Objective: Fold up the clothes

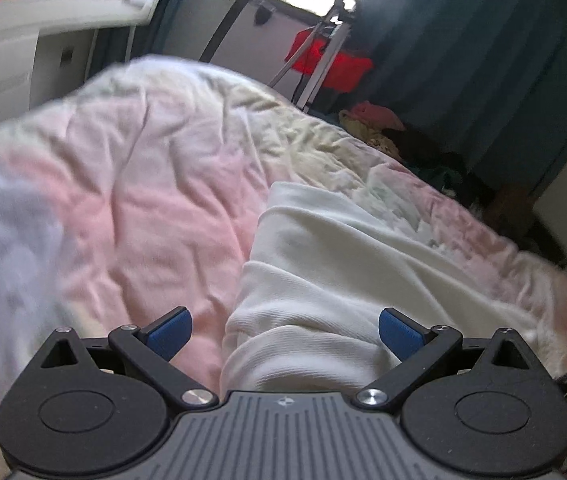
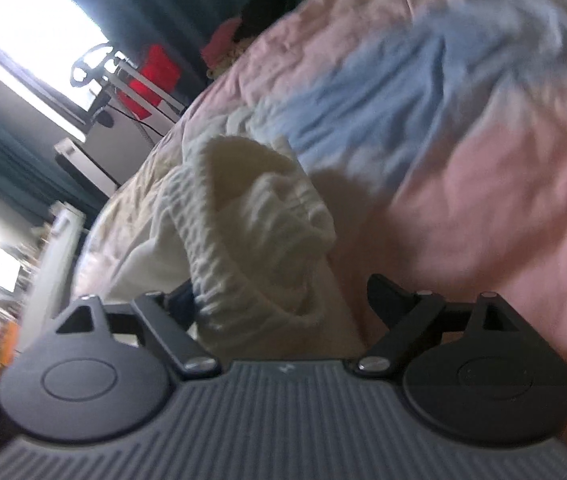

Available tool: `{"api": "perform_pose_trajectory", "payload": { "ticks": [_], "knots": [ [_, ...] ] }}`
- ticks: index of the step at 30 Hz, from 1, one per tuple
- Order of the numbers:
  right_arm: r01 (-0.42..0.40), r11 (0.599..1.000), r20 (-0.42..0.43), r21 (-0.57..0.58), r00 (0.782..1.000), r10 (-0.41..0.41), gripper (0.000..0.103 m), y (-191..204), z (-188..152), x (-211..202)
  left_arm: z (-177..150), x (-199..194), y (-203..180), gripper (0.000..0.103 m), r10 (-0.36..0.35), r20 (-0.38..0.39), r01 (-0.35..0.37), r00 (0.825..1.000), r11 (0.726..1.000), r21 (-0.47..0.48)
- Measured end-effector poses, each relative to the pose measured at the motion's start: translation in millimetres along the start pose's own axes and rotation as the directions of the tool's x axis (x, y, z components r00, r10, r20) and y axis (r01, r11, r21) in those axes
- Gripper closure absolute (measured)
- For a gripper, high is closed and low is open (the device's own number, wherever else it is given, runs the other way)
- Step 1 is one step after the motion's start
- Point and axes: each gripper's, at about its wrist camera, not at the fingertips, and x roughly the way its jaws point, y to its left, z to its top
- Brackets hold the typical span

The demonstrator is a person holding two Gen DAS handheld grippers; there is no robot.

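Observation:
A cream-white knitted garment (image 1: 335, 264) lies on a bed with a pink, blue and pale-yellow quilt (image 1: 131, 168). My left gripper (image 1: 285, 332) is open, its blue-padded fingers (image 1: 171, 330) spread just above the near end of the garment. In the right wrist view the same garment (image 2: 267, 232) is bunched and rises between the fingers of my right gripper (image 2: 283, 300), which is open. The left finger is partly hidden behind the cloth. The quilt (image 2: 463, 152) fills the right side of that view.
A metal tripod (image 1: 323, 48) with a red item stands beyond the bed, by dark teal curtains (image 1: 463, 60). A heap of clothes (image 1: 379, 124) lies on the floor at the bed's far side. A white desk (image 1: 63, 24) stands at far left.

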Motion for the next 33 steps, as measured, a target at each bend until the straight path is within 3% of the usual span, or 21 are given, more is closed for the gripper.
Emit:
{"api": "perform_pose_trajectory", "payload": {
  "ticks": [5,10,15,21,26,33],
  "knots": [
    [-0.059,0.994,-0.07,0.092,0.995,0.065,0.012,-12.4,-5.6,20.5,7.5,9.7,25.6,0.002,-0.103,-0.079,0.087,0.992,0.98,-0.181],
    [-0.055,0.998,-0.101,0.034,0.993,0.058,0.012,-5.4,-7.5,30.0,7.1,14.0,27.9,0.003,-0.127,-0.095,0.106,0.987,0.974,-0.198],
    [-0.041,0.995,-0.047,-0.087,0.998,0.038,0.034,13.0,-10.4,15.8,6.6,16.5,27.8,0.006,-0.145,-0.103,0.123,0.984,0.972,-0.2],
    [-0.017,0.971,0.012,-0.238,1.0,0.02,0.05,39.9,-16.9,-2.1,6.0,19.5,27.7,0.025,-0.167,-0.113,0.142,0.979,0.969,-0.201],
    [-0.027,0.961,0.024,-0.275,0.999,0.034,0.058,52.4,-9.7,-12.2,6.1,20.2,27.0,0.05,-0.187,-0.117,0.162,0.975,0.966,-0.199],
    [-0.078,0.966,0.009,-0.248,0.997,0.083,0.065,64.7,20.0,-32.1,26.5,-7.8,5.9,0.062,-0.283,-0.074,0.265,0.956,0.946,-0.185]
  ]
}}
